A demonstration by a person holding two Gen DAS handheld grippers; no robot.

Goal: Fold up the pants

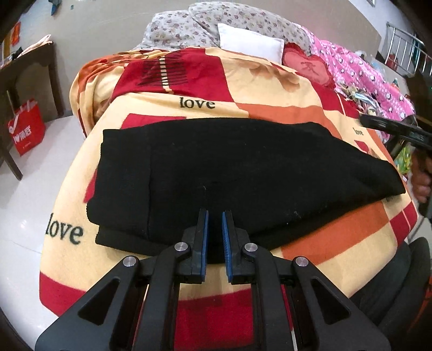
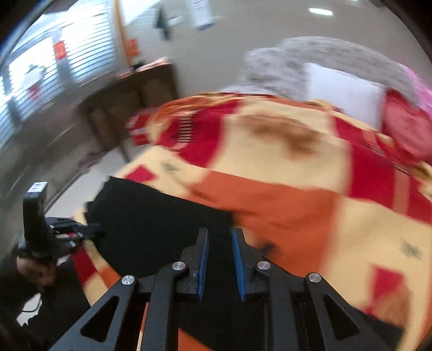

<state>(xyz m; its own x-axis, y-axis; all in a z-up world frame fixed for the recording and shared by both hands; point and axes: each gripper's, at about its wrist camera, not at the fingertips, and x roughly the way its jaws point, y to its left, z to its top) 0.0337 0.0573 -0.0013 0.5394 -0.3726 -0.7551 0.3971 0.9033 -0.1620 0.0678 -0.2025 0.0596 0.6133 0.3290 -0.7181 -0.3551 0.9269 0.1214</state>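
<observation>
Black pants (image 1: pixel 229 175) lie folded in a wide flat stack on a red, orange and cream "love" blanket (image 1: pixel 270 89) on a bed. My left gripper (image 1: pixel 214 213) hovers over the near edge of the pants, jaws slightly apart and empty. The right gripper shows at the right edge of the left wrist view (image 1: pixel 391 129). In the blurred right wrist view, my right gripper (image 2: pixel 220 232) is open and empty above the right end of the pants (image 2: pixel 151 216). The left gripper (image 2: pixel 89 229) shows at the left there.
A white pillow (image 1: pixel 251 40), a floral quilt (image 1: pixel 216 21), a red heart cushion (image 1: pixel 307 64) and pink bedding (image 1: pixel 364 73) lie at the head of the bed. A red bag (image 1: pixel 25 127) and a dark wooden table (image 1: pixel 32 67) stand on the white floor at left.
</observation>
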